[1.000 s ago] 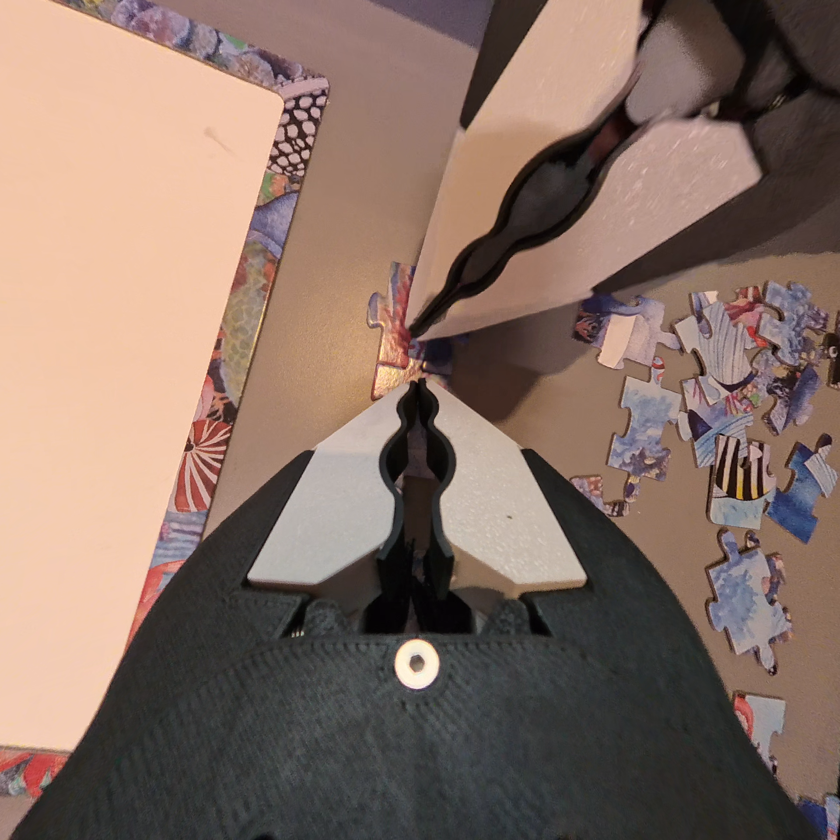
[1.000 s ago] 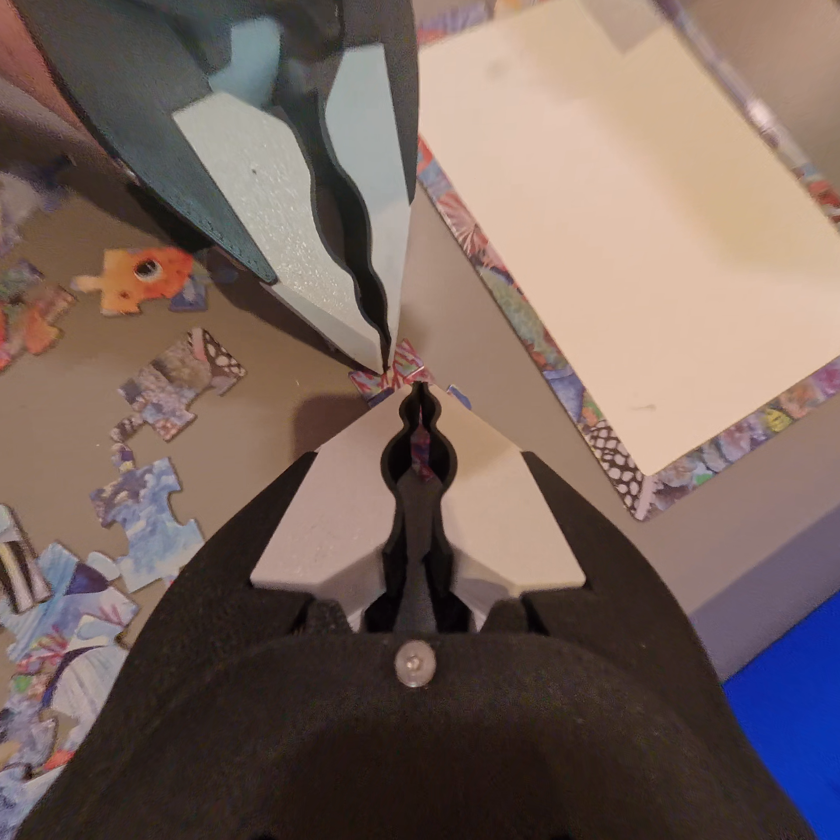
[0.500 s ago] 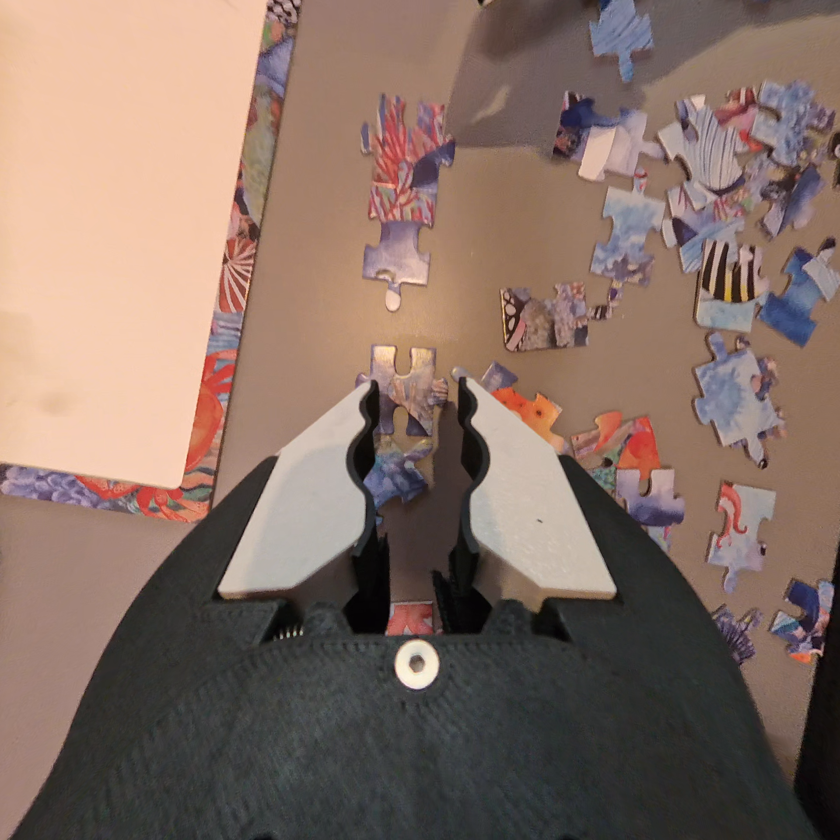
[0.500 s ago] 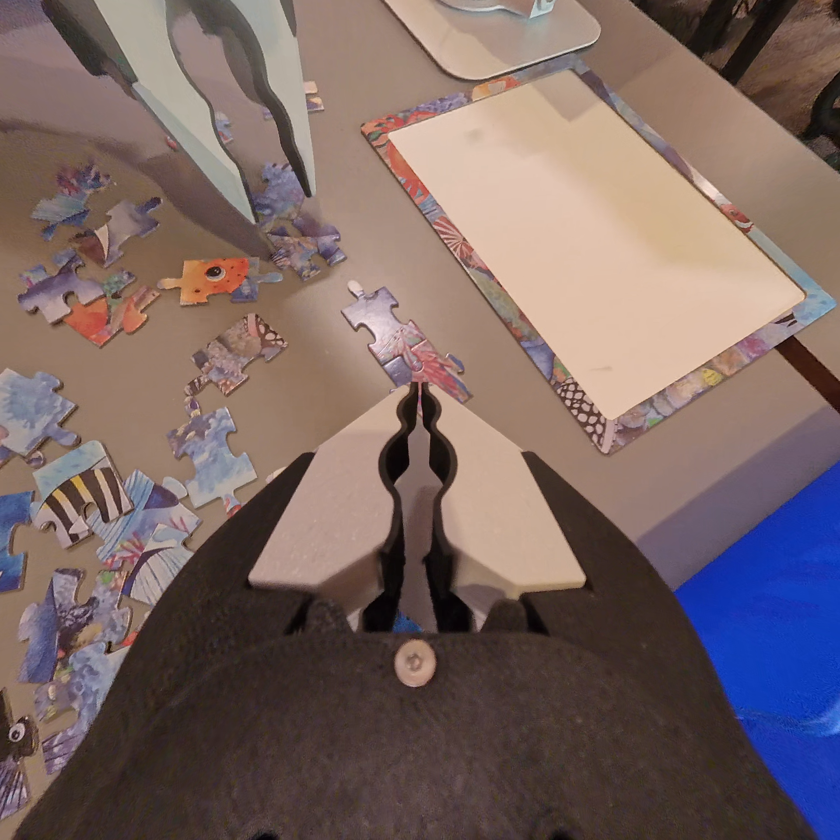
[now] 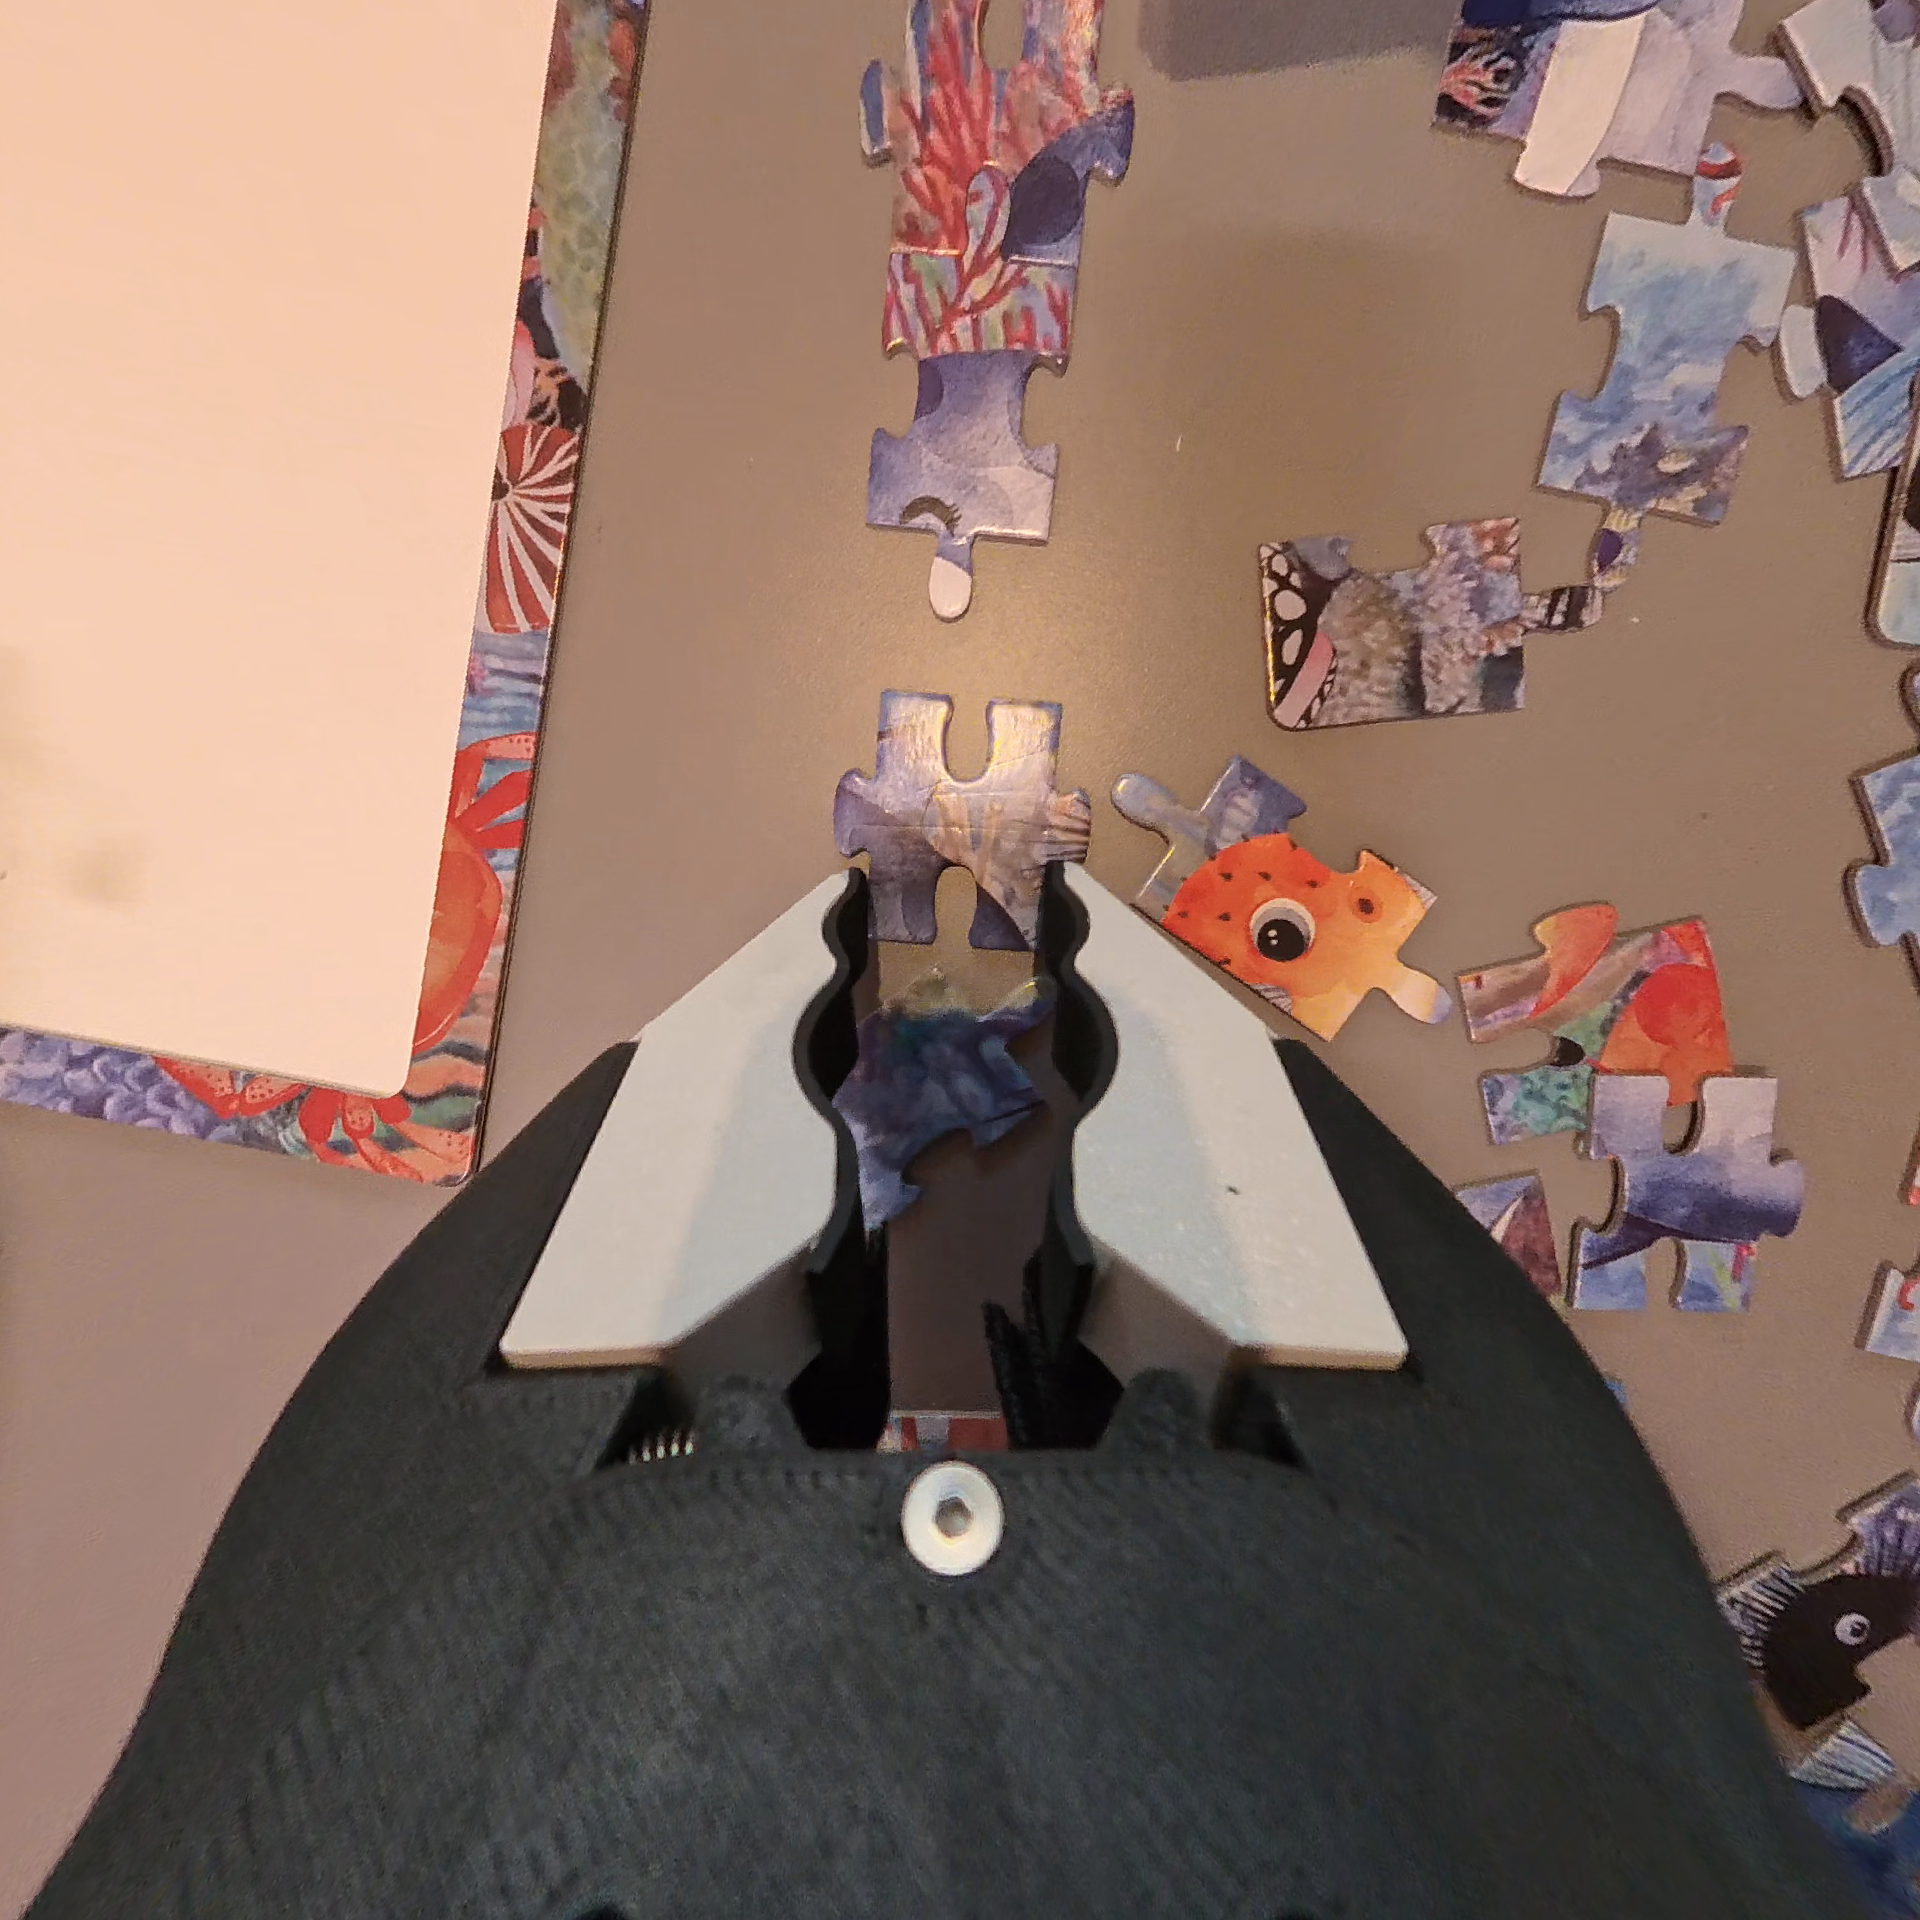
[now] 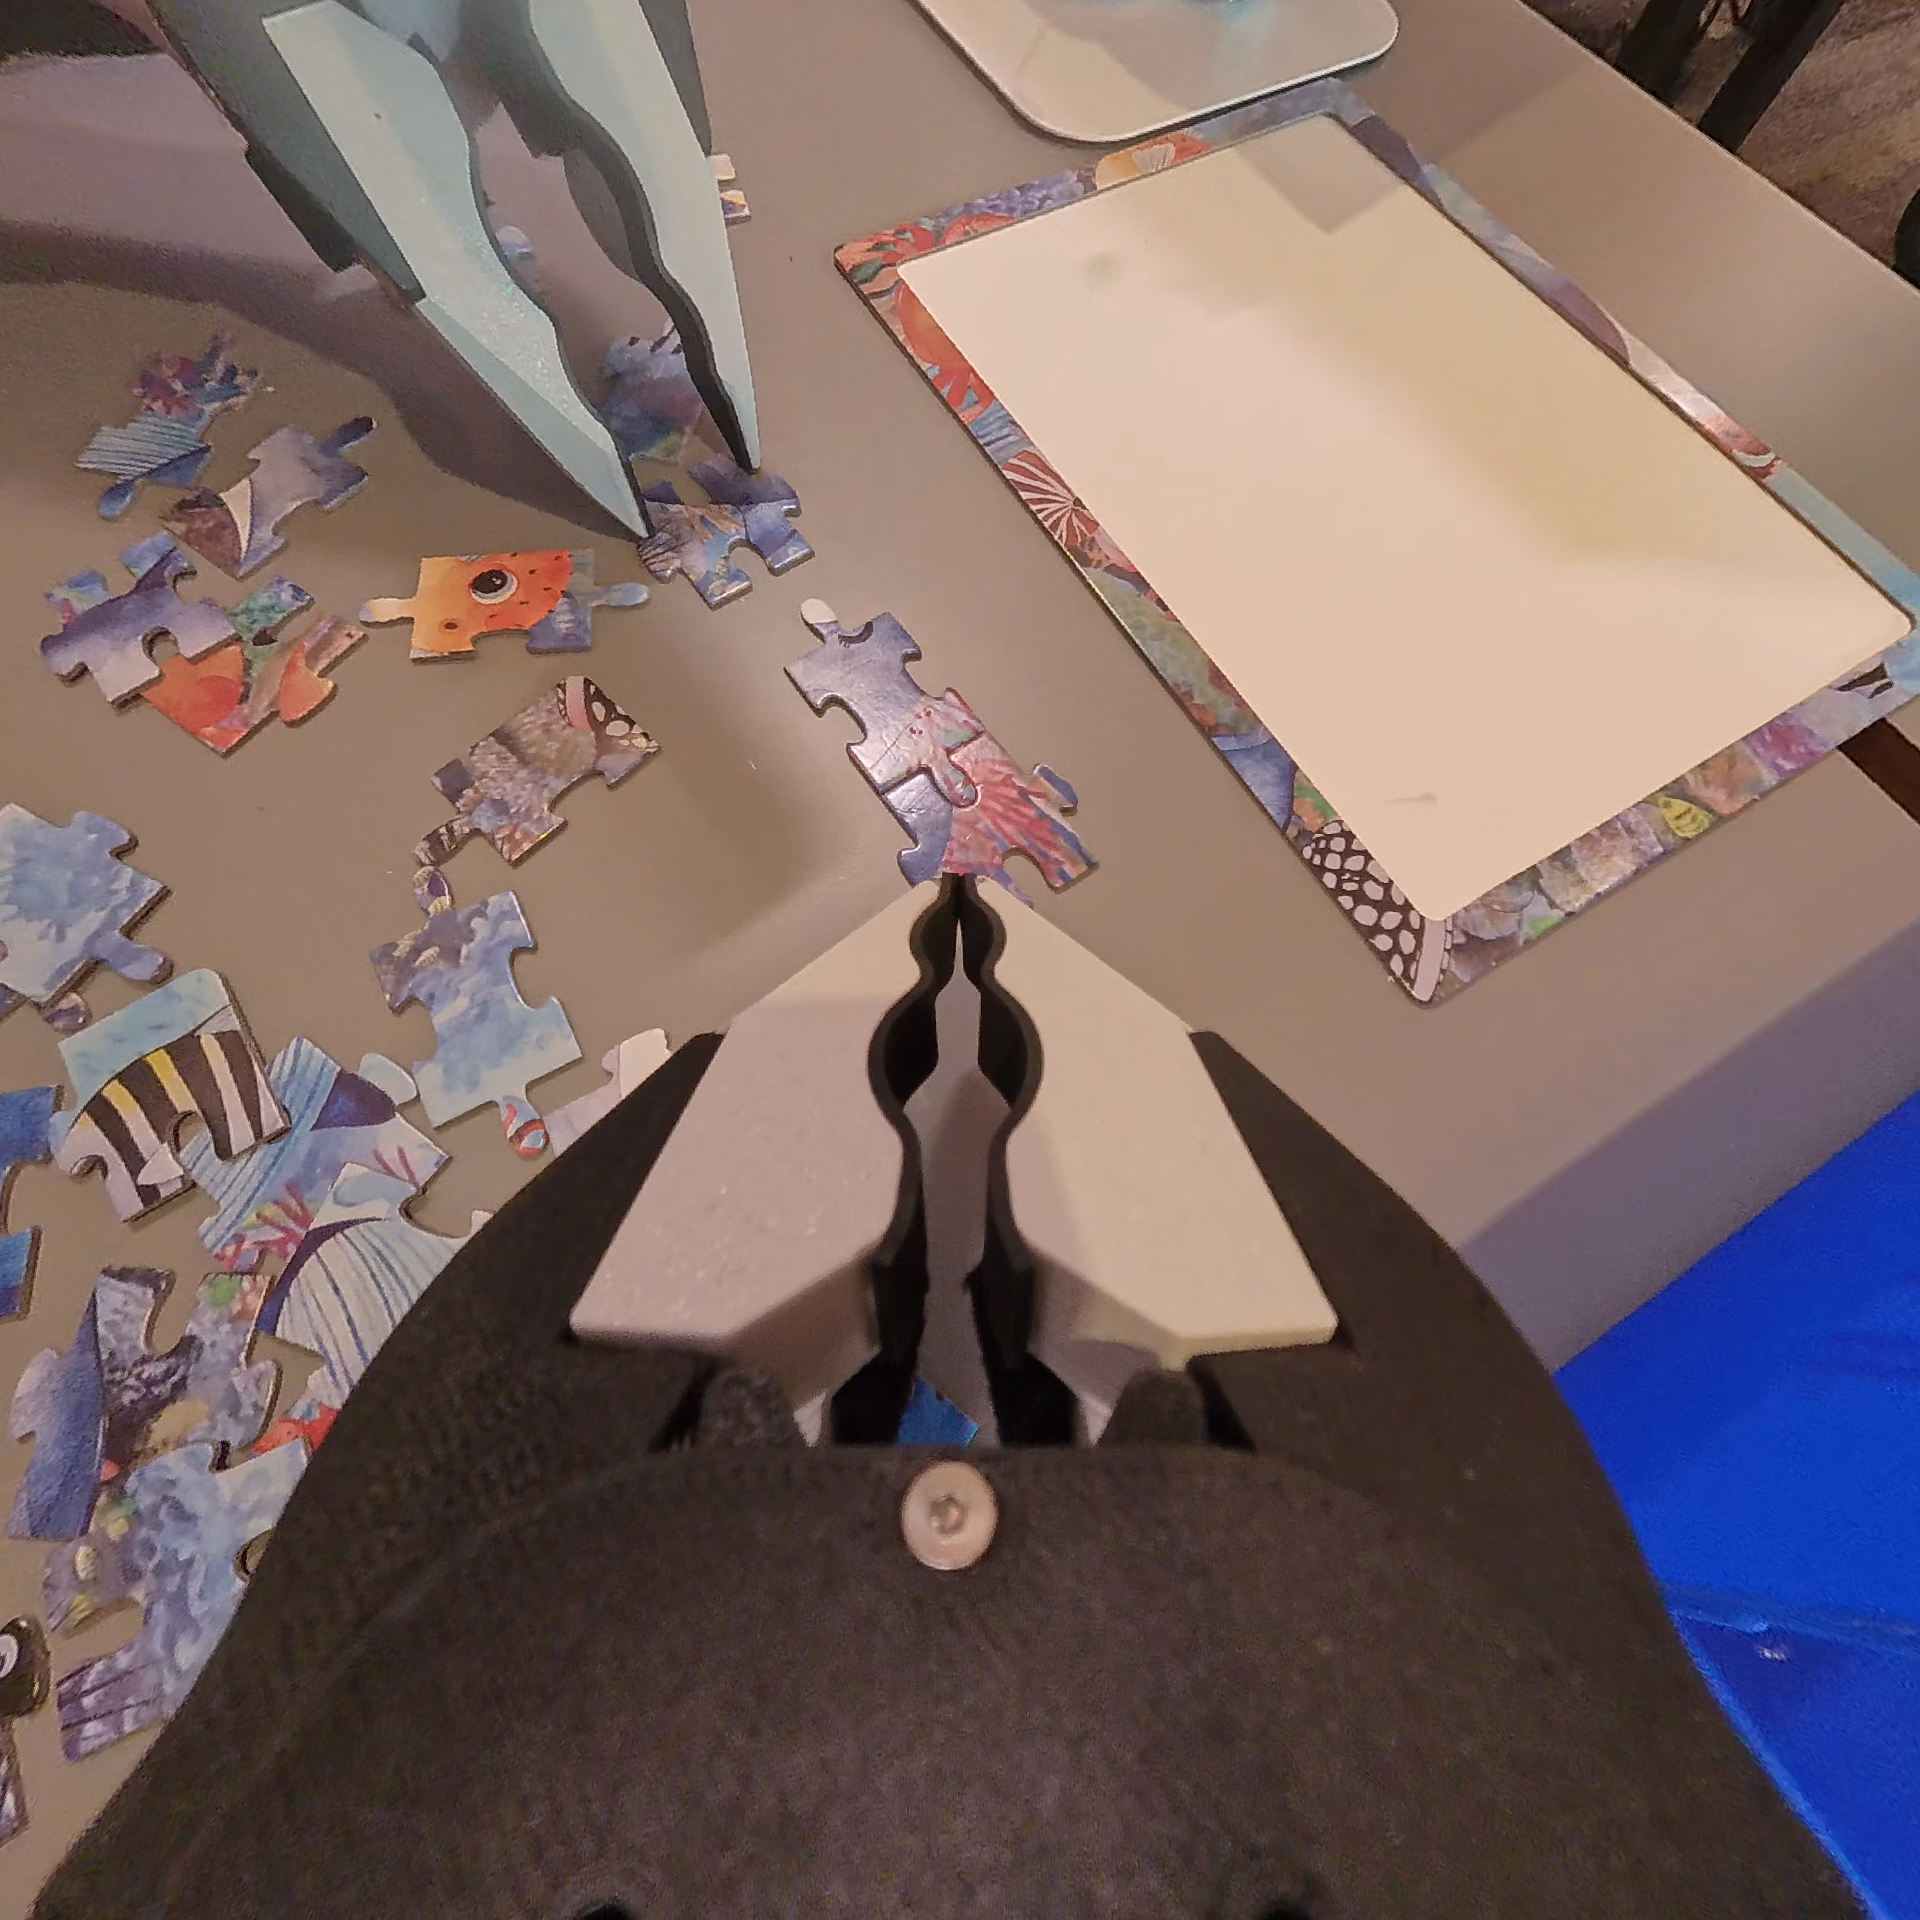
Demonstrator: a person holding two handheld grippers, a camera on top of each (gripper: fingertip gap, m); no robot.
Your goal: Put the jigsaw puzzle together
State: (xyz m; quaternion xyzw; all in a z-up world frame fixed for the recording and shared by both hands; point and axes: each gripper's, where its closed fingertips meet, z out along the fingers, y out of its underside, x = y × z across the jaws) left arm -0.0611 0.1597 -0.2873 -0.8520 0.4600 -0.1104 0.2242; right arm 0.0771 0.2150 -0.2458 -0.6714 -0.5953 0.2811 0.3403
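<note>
My left gripper (image 5: 951,883) is open, its fingertips on either side of a loose blue-purple piece (image 5: 961,821) on the grey table. A second blue piece (image 5: 935,1081) lies between its jaws farther back. A joined strip of coral and blue pieces (image 5: 977,260) lies ahead of it. The puzzle frame (image 5: 520,623) with its white inside lies to the left. My right gripper (image 6: 956,883) is shut and empty, its tips just short of the joined strip (image 6: 935,748). In the right wrist view the left gripper (image 6: 696,499) stands over the blue piece (image 6: 717,530), with the frame (image 6: 1039,488) to the right.
An orange fish piece (image 5: 1288,935) lies just right of the left gripper. Several loose pieces (image 6: 166,1081) are spread over the table's left in the right wrist view. A grey mat (image 6: 1143,62) lies beyond the frame. The table edge and a blue floor (image 6: 1766,1455) are at the right. About 15 centimeters separates my left fingertips from my right.
Both grippers were shut on the coral strip, tip to tip. The left let go, pulled back and opened over a loose blue piece. The right drew back from the strip and stayed shut.
</note>
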